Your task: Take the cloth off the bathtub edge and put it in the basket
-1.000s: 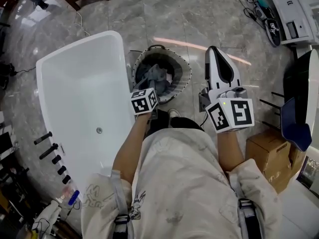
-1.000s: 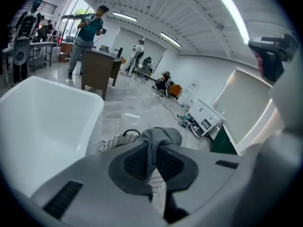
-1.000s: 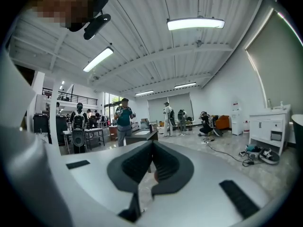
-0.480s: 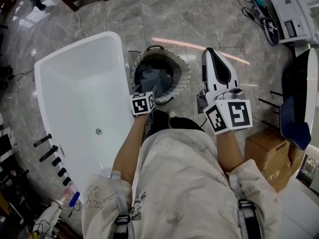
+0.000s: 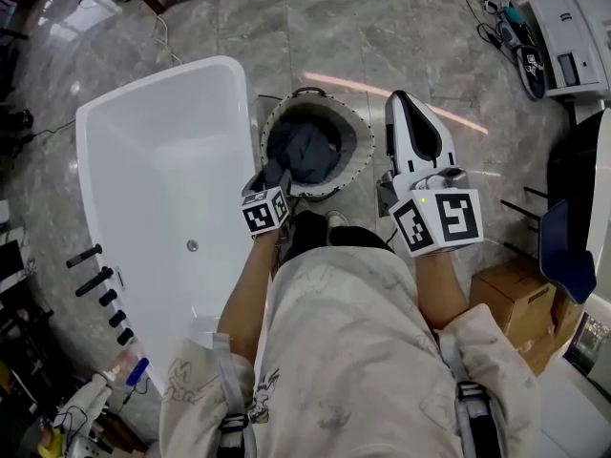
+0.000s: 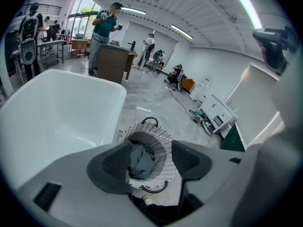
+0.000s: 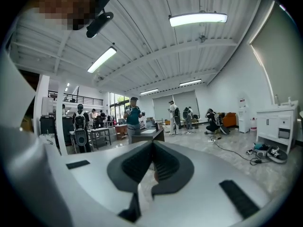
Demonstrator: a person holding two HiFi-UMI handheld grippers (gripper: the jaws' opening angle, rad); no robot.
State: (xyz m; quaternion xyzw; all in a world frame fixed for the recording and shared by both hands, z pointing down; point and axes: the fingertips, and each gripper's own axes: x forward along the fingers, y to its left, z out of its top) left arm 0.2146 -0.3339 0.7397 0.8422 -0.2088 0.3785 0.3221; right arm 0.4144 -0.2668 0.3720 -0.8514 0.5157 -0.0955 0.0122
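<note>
Trousers (image 5: pixel 353 351): pale, stained, nearest the camera.
Left gripper (image 5: pixel 275 177): jaws apart, having just been opening, clamped on nothing; angled down over the near rim of the basket (image 5: pixel 355 127).
Right gripper (image 5: pixel 408 103): jaws pressed together, nothing between them; held level, just right of the basket.
Cloth (image 5: pixel 307 151): grey, crumpled, lying inside the basket, apart from both grippers.
Basket: round, white mesh, dark handles, standing on the floor (image 5: pixel 315 27) just beside the bathtub (image 5: pixel 162 151).
Bathtub: white, left of the basket.
</note>
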